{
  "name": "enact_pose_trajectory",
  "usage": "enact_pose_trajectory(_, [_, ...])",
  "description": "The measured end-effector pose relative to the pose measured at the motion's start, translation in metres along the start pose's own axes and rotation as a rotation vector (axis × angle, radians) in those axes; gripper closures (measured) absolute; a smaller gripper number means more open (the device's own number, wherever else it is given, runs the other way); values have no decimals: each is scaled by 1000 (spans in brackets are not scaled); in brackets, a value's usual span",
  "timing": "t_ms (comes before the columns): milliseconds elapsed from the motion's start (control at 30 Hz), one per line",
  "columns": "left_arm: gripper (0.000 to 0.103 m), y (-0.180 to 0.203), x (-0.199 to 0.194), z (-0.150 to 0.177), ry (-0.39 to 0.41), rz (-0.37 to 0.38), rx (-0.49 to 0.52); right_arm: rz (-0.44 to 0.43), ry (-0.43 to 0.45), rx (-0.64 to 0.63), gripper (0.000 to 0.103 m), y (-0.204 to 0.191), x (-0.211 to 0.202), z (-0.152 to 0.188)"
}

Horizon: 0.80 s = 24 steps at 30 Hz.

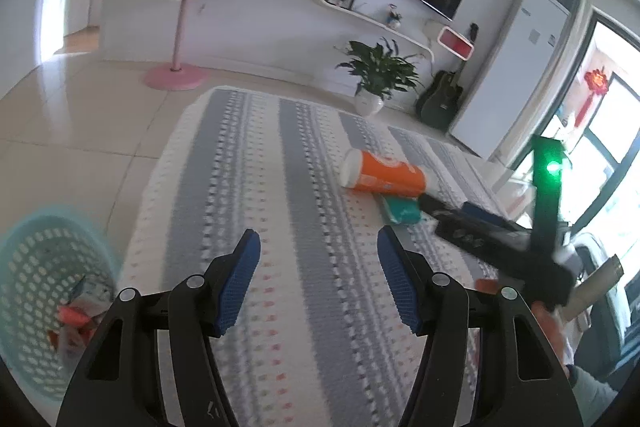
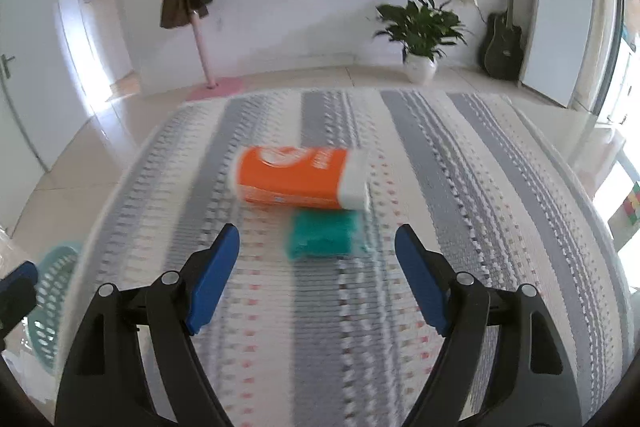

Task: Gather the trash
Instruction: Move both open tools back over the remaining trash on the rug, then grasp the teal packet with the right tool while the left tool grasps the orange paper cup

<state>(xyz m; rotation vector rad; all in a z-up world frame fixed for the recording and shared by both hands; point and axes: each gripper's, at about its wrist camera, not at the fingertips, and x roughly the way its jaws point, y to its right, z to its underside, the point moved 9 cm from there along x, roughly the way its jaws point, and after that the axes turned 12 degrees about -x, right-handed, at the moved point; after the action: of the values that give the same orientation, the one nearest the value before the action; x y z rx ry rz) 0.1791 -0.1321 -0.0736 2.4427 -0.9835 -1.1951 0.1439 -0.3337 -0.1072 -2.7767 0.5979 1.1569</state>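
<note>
An orange container with a white cap lies on its side on the striped cloth, and a teal packet rests just in front of it. My right gripper hangs open over the cloth, nothing between its blue pads, with the teal packet just beyond its tips. In the left wrist view the same orange container and teal packet lie to the right, and my left gripper stands open and empty over bare cloth. The right gripper's black body reaches in from the right there.
A teal perforated basket with some trash inside stands at the left, off the cloth's edge; it also shows as basket. On the floor beyond are a pink coat stand, a potted plant and a guitar.
</note>
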Motion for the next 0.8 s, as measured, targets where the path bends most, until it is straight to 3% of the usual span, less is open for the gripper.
enact_pose_trajectory(200, [44, 7, 33, -5, -23, -15, 19, -4, -35, -17, 27, -5, 28, 7])
enact_pose_trajectory(567, [44, 3, 37, -1, -12, -47, 29, 25, -98, -29, 28, -6, 60, 6])
enact_pose_trajectory(600, [44, 4, 38, -1, -16, -48, 35, 25, -104, -30, 29, -6, 63, 6])
enact_pose_trajectory(667, [44, 6, 39, 0, -21, -48, 43, 11, -116, -31, 45, -7, 65, 6])
enact_pose_trajectory(800, [44, 17, 50, -7, -37, -17, 54, -8, -109, -13, 54, -3, 61, 11])
